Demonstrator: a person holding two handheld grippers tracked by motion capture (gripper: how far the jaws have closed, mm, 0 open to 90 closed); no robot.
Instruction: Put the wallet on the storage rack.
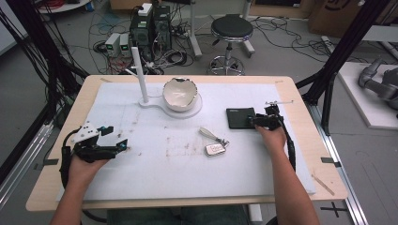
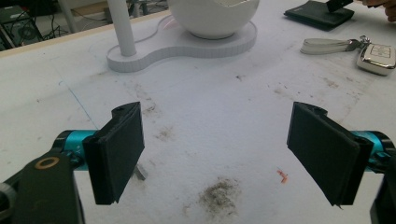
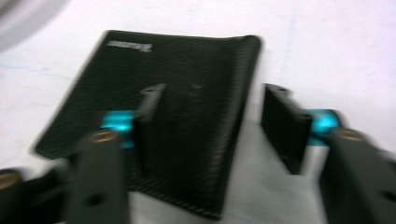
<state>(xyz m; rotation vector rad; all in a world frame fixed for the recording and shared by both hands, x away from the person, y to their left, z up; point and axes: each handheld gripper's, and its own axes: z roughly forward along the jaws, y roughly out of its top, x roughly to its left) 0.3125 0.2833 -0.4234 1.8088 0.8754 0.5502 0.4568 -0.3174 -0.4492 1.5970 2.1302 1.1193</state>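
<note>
Forearms of the person enter from the bottom edge of the high view, each hand carrying a two-jaw gripper over a white padded sheet (image 1: 155,173) on a pale wooden table (image 1: 56,197). At lower left of that view the left gripper (image 1: 123,144) rests with its jaws spread wide and nothing between them; in the left gripper view its two black pads (image 2: 122,149) flank bare, smudged sheet. At centre right the right gripper (image 1: 255,121) sits at the right edge of a flat black textured wallet (image 1: 239,117). In the right gripper view, which is blurred, one jaw lies over the wallet's (image 3: 187,112) face and the other stands on the sheet just beyond the curled edge, so that edge lies between the half-spread jaws; the pads are not pressing on it. Below centre lies a silver car key fob with a grey strap (image 1: 215,146), near the wallet but apart from it. At upper centre a white egg-shaped bowl (image 1: 179,93) sits on a white flat base with an upright white post (image 1: 141,77).
</note>
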